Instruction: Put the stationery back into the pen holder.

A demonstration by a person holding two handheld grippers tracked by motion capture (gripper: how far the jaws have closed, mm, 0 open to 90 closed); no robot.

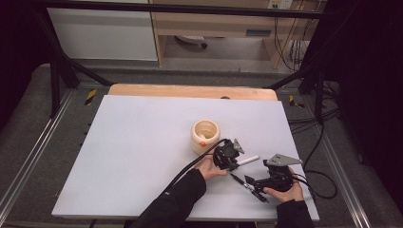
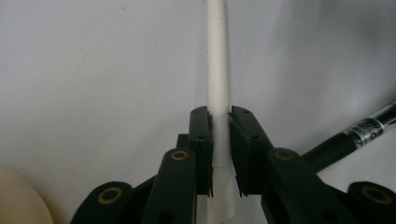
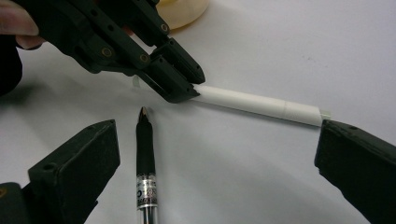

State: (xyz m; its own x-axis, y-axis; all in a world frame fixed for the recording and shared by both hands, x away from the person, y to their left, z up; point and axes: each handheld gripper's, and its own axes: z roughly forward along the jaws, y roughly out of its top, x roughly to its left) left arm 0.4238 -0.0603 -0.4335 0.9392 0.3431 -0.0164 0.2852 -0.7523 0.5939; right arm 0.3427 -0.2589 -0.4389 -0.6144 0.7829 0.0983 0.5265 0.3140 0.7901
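White pen [image 3: 257, 103] flat, crosswise; left claw [image 3: 187, 88] clamps its end.

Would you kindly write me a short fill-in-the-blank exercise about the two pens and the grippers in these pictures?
1. The left gripper is shut on the ____ pen.
2. The black pen lies between the wide-apart jaws of the ____ gripper.
3. Both pens lie on the white ____.
4. The cream-coloured ____ stands just beyond the left gripper in the high view.

Missing words: white; right; table; cup
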